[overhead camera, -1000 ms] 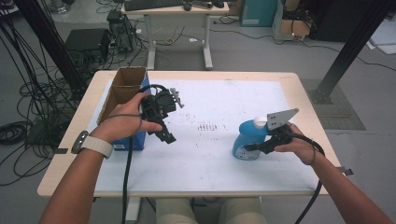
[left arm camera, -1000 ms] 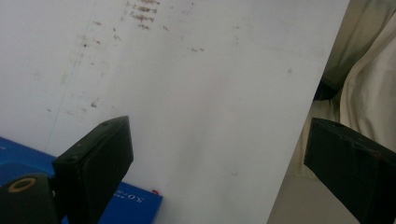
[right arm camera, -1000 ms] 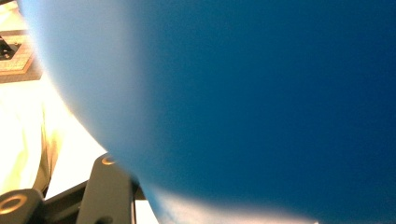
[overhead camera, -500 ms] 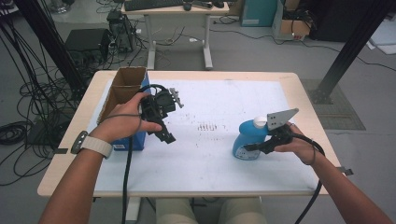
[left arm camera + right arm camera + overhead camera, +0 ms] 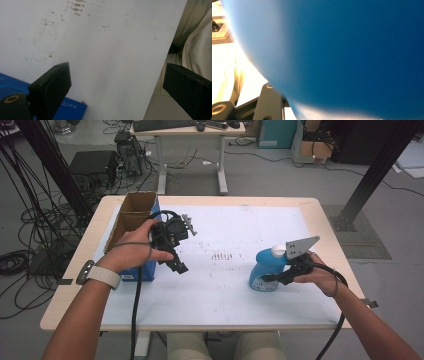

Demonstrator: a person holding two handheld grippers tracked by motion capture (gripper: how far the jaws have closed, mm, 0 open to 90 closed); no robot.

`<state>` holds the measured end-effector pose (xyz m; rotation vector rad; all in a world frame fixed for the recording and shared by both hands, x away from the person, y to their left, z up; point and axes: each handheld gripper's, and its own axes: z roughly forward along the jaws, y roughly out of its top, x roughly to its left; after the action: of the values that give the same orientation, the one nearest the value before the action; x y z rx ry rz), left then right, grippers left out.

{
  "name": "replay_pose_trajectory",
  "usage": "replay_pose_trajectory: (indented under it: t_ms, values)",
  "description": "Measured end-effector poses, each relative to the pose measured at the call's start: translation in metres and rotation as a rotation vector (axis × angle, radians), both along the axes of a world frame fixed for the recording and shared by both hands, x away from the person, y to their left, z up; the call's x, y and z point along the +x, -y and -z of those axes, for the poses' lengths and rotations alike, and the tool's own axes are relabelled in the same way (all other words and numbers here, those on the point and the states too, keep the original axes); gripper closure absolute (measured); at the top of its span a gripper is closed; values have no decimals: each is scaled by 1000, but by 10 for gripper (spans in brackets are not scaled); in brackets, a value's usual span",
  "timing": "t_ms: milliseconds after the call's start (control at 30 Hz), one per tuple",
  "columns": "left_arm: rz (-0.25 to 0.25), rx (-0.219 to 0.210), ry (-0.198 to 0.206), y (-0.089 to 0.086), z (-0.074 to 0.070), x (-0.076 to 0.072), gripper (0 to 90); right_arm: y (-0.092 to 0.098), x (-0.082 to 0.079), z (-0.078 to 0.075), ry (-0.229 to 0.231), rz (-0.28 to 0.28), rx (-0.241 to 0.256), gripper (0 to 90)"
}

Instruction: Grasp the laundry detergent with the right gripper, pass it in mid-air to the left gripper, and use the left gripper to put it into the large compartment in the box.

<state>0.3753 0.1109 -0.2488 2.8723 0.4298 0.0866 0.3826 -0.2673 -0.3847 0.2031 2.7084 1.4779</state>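
On the tabletop (image 5: 210,290), well right of the cardboard box (image 5: 131,215), stands our blue detergent bottle (image 5: 265,270) — smooth, probably slippery and weighty, best gripped at its waist — held by the right gripper (image 5: 280,277), while the left gripper (image 5: 175,262) hangs wide-fingered, empty.

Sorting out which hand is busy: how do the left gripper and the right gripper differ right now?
The left gripper is held above the table near the cardboard box, while the right gripper is down at the blue bottle. The left gripper's fingers stand wide apart with nothing between them; the right gripper is pressed against the bottle, and its grip cannot be made out. Both are black and trail a cable.
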Motion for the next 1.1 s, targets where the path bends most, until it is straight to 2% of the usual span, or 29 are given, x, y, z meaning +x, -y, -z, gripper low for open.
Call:
replay_pose_trajectory:
  t_ms: [1100]
  values:
    - [5, 3, -3, 1, 0, 1, 84, 0, 0, 0, -6, 0, -6, 436]
